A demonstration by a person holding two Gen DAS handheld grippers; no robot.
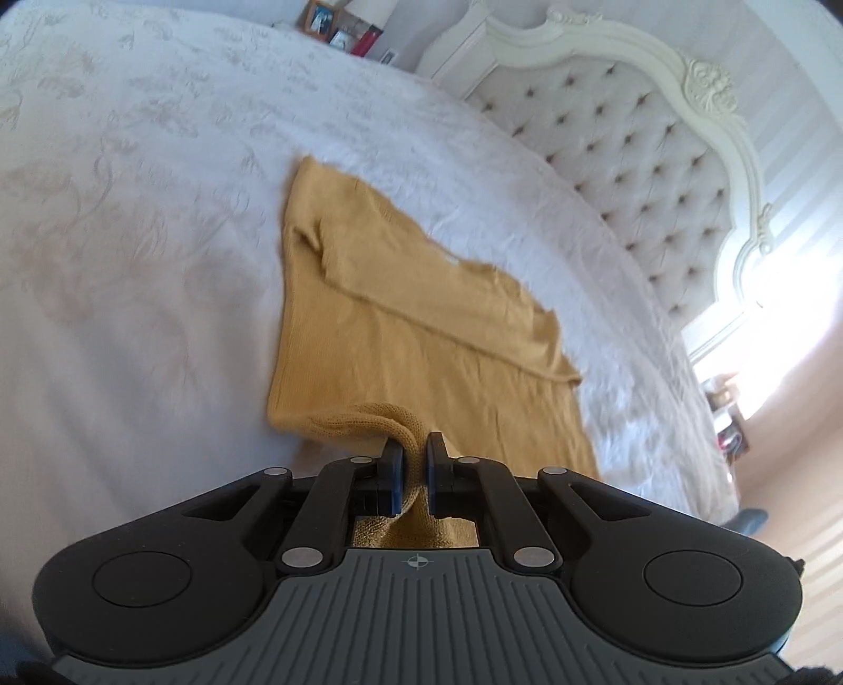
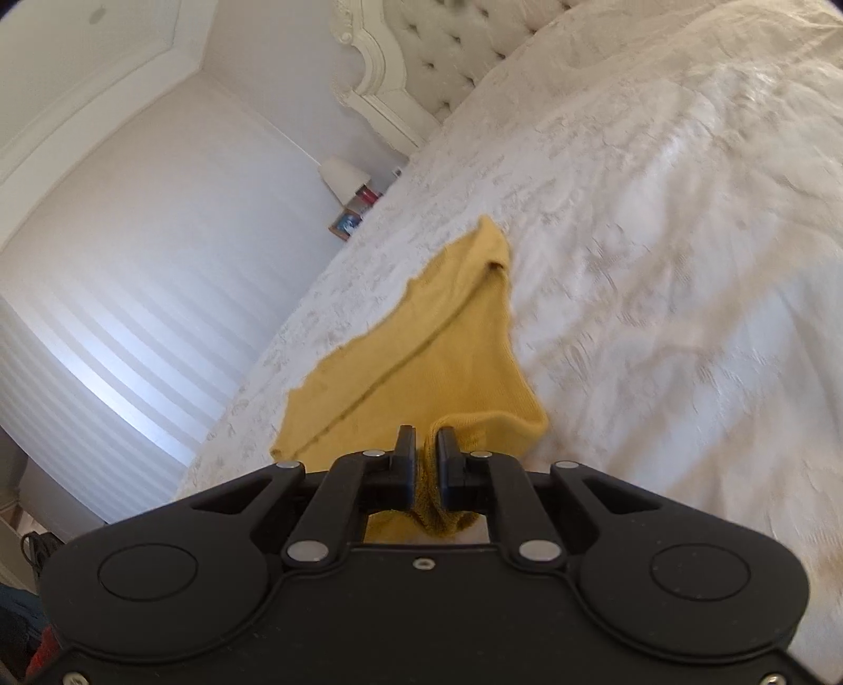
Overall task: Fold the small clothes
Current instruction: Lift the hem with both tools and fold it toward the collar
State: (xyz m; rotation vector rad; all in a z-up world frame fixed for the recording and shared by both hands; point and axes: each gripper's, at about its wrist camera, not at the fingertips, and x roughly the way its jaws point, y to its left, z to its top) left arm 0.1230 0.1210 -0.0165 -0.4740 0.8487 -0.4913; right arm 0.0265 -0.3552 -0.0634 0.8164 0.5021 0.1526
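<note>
A mustard-yellow knit top (image 1: 400,316) lies spread on a white bedspread (image 1: 131,237), its sleeves folded in over the body. My left gripper (image 1: 414,448) is shut on the near hem of the top, and the pinched edge is lifted off the bed in a small roll. In the right wrist view the same top (image 2: 421,348) stretches away from me. My right gripper (image 2: 425,440) is shut on another part of its near edge, with knit fabric bunched between the pads. The far end of the top still rests on the bed.
A cream tufted headboard (image 1: 632,158) with a carved frame stands at the bed's far end. A bedside stand holds picture frames (image 1: 321,21) and a lamp (image 2: 345,176). A striped wall (image 2: 131,253) runs beside the bed. White bedspread (image 2: 658,263) surrounds the top.
</note>
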